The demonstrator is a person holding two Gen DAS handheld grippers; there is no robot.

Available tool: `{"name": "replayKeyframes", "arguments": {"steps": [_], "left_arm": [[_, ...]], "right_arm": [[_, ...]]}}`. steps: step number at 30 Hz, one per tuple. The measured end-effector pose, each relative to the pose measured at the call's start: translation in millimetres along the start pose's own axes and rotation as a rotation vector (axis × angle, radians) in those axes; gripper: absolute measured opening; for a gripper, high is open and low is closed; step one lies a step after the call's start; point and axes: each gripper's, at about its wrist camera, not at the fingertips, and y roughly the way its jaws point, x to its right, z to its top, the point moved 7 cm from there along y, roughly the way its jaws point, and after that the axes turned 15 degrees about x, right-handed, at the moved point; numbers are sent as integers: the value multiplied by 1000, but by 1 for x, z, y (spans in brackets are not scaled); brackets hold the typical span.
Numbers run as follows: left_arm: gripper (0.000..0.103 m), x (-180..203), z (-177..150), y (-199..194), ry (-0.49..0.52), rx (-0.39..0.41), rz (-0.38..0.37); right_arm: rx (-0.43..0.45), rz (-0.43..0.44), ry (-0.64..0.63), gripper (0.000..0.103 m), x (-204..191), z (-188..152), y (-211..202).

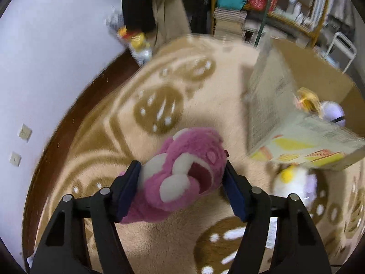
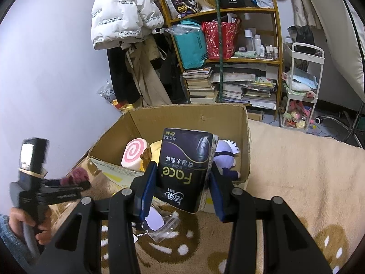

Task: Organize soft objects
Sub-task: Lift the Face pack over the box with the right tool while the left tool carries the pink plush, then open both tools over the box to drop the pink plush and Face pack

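Note:
My left gripper [image 1: 182, 171] is shut on a pink and white plush toy [image 1: 187, 171] and holds it above the beige rug, left of the cardboard box [image 1: 269, 105]. My right gripper [image 2: 182, 178] is shut on a black tissue pack [image 2: 184, 169] and holds it upright at the box's near wall [image 2: 118, 171]. Inside the box lie a pink swirl plush [image 2: 133, 154], a yellow plush and a purple-white doll [image 2: 224, 157]. The left gripper with its pink plush [image 2: 76, 175] shows at the left in the right wrist view.
A white and yellow plush [image 1: 294, 182] lies on the rug by the box corner. A clear plastic packet [image 2: 159, 223] lies under my right gripper. A bookshelf [image 2: 228, 57], hanging coats [image 2: 127, 22] and a white trolley [image 2: 303, 86] stand behind the box.

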Motion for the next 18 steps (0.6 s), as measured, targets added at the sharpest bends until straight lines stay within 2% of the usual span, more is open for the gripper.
{"name": "replayKeyframes", "arguments": {"steps": [10, 14, 18], "left_arm": [[70, 19, 76, -83, 4, 347, -94], [70, 45, 97, -101, 39, 424, -172], [72, 78, 108, -101, 81, 469, -240]], "right_arm": [[25, -1, -4, 46, -1, 9, 2], [30, 1, -14, 46, -1, 17, 8], [46, -4, -13, 47, 3, 22, 12]]}}
